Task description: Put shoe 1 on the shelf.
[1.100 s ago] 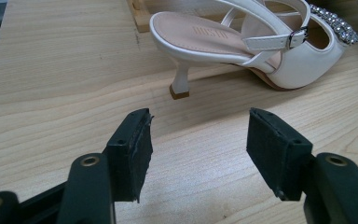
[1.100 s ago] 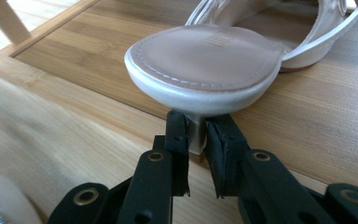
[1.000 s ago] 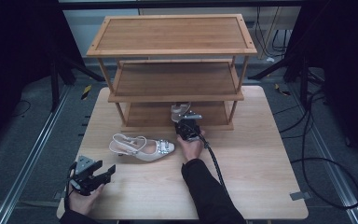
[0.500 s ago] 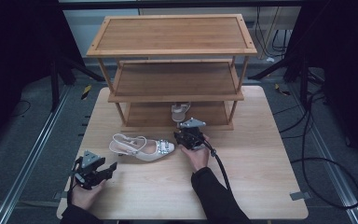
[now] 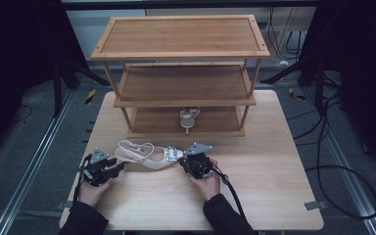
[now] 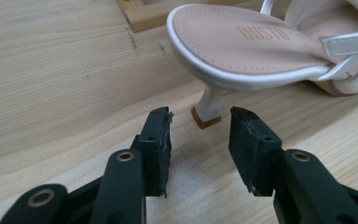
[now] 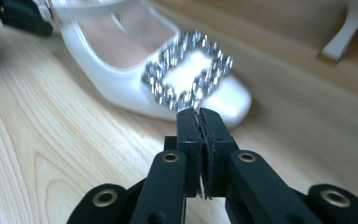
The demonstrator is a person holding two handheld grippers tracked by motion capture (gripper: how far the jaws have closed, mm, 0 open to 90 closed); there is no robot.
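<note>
On the table (image 5: 284, 196), a shoe (image 5: 147, 156) lies near the rack (image 5: 183, 93), between the left gripper (image 5: 117, 169) and right gripper (image 5: 183, 164); another shoe (image 5: 189, 117) sits on the rack's bottom shelf.

Left gripper (image 6: 200, 140) fingers part-open, just been closing — right gripper (image 7: 199, 140) fingers pressed together.

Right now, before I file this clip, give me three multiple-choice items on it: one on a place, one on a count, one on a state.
1. Where is the second shoe?
A. top shelf
B. bottom shelf
C. floor

2. How many shelves has the bamboo rack?
A. two
B. three
C. four

3. How do the right tongs stand?
A. shut on nothing
C. wide open
B. clamped on the buckle

Answers: 1 B, it sits under the two upper boards. 2 B, three boards are stacked. 3 A, the pads meet just short of the white heeled sandal; its buckle is beyond them.
</note>
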